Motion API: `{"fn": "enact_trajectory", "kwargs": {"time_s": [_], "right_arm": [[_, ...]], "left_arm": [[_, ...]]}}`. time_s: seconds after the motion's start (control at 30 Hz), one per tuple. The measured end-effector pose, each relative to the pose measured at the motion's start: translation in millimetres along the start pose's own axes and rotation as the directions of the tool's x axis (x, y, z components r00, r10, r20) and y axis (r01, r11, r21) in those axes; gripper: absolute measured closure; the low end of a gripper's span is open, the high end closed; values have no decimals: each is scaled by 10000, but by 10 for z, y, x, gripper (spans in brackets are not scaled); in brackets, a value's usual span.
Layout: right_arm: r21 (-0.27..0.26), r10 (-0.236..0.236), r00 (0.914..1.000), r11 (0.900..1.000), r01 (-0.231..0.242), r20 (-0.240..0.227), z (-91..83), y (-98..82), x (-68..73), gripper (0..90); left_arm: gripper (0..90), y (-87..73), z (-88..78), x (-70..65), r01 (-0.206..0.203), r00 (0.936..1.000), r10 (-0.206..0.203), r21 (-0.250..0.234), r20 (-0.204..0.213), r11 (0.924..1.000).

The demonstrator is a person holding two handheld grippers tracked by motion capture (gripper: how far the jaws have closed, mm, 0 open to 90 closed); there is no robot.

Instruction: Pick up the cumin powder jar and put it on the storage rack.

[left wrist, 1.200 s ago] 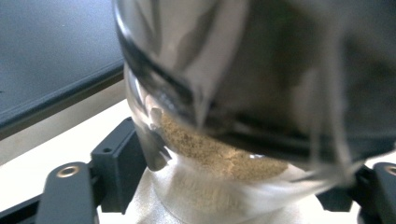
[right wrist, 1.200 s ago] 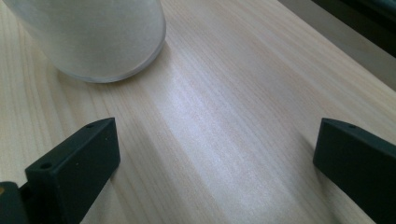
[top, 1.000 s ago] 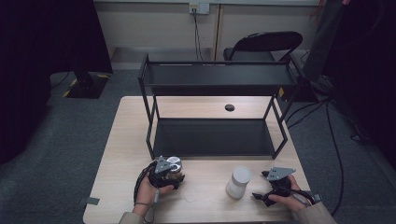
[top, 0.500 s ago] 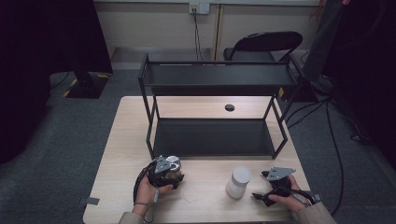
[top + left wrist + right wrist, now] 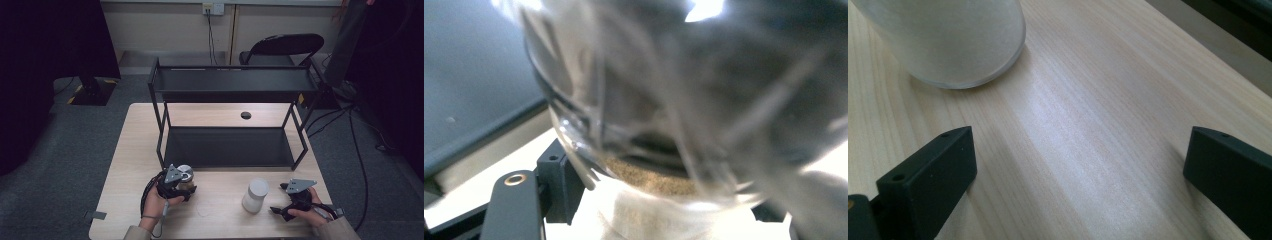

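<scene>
Glass jar (image 5: 185, 176) with brown powder sits clamped in the left gripper (image 5: 176, 185), just before the black rack (image 5: 230, 85), seemingly bound for a shelf. Rightward, the white jar (image 5: 255, 195) stands on the table (image 5: 220, 220); beside it, the right gripper (image 5: 280, 210) rests with jaws spread, apparently ready to take it.

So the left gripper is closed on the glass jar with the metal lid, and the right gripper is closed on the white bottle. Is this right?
Not quite. The left gripper is closed on the glass jar, but the right gripper is not closed on the white bottle. The right gripper view shows its jaws wide apart over bare table, with the bottle standing apart, ahead of the left jaw.
</scene>
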State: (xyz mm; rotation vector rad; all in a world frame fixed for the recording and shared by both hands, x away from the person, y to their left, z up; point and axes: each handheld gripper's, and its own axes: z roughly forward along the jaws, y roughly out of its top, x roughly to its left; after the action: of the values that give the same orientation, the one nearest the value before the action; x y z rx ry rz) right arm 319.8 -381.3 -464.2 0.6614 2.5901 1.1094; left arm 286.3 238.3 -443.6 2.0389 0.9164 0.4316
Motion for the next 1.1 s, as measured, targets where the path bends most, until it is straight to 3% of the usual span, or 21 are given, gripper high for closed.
{"fn": "enact_trajectory", "kwargs": {"time_s": [0.3, 0.67, 1.1], "right_arm": [[2, -7, 10000, 10000, 7, 6, 0, 0, 1, 0], [1, -4, 10000, 10000, 4, 8, 0, 0, 2, 0], [0, 0, 10000, 10000, 0, 2, 0, 0, 0, 0]], "left_arm": [[304, 354, -245, 42, -50, 9996, 49, 35, 269, 10000], [304, 658, -443, 127, -49, 9996, 54, -184, 294, 9998], [304, 1219, -727, 229, -199, 9989, 209, -254, 412, 9995]]}}
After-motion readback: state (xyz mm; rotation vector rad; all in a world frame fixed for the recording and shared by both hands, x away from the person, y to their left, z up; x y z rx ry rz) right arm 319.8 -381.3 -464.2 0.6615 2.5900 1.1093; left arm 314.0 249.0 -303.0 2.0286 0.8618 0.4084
